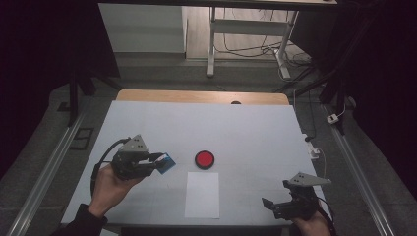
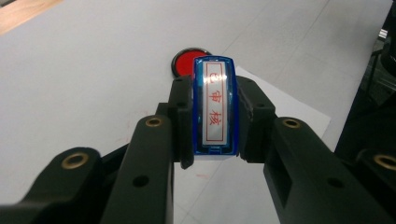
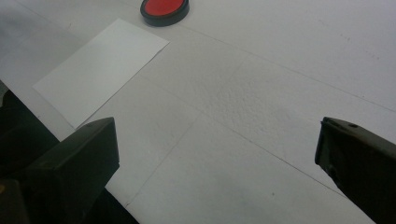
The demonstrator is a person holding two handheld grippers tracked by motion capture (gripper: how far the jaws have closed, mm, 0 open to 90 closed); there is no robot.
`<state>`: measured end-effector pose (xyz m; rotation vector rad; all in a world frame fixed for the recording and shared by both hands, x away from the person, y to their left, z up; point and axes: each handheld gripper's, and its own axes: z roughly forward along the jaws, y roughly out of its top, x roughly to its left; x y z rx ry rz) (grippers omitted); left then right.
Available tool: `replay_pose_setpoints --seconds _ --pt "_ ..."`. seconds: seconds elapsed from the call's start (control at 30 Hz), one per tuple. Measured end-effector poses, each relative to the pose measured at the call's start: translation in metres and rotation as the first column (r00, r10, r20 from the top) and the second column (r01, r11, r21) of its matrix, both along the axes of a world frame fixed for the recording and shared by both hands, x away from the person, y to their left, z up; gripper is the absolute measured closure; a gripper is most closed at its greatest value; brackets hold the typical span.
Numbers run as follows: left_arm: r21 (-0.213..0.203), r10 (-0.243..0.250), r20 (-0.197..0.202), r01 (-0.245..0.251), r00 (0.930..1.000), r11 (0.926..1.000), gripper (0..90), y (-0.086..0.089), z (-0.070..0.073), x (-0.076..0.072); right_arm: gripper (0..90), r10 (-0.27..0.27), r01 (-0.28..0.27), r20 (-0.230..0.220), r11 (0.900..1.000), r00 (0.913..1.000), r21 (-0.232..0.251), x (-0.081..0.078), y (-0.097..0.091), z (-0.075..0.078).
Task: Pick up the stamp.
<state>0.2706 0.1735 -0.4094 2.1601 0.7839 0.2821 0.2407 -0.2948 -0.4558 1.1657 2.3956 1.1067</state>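
Left claw (image 2: 215, 116): clamped on a blue stamp (image 2: 214, 108) with red characters, lower left of the high view, raised off the table (image 1: 147, 123).
Right claw (image 3: 217, 168): jaws wide apart, nothing between them, lower right.
Ink pad (image 1: 204, 159): red, round, centre.
Paper sheet (image 1: 202, 194): white, just below the pad.

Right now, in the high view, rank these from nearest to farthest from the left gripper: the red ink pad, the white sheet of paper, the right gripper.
1. Red ink pad, just to the right of the left gripper.
2. White sheet of paper, right of it and nearer the person.
3. Right gripper, at the table's near right corner.
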Motion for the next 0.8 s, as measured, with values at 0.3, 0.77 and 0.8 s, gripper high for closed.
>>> replay_pose_setpoints --seconds 0.3,0.77,0.8 --pt "-0.009 -0.048 0.017 0.048 0.9987 0.9988 70.1 -0.02 0.008 0.007 0.0 0.002 -0.002 0.001 1.0 1.0 0.003 0.0 0.0 0.0" --pt "0.001 -0.116 0.009 0.116 0.9933 0.9933 70.0 -0.042 0.007 0.017 0.0 0.002 -0.002 0.002 1.0 1.0 0.002 0.0 0.0 0.0" --pt "0.001 -0.119 0.008 0.118 0.9929 0.993 70.0 -0.044 0.007 0.018 0.0 0.002 -0.002 0.003 1.0 1.0 0.005 0.0 0.0 0.0"
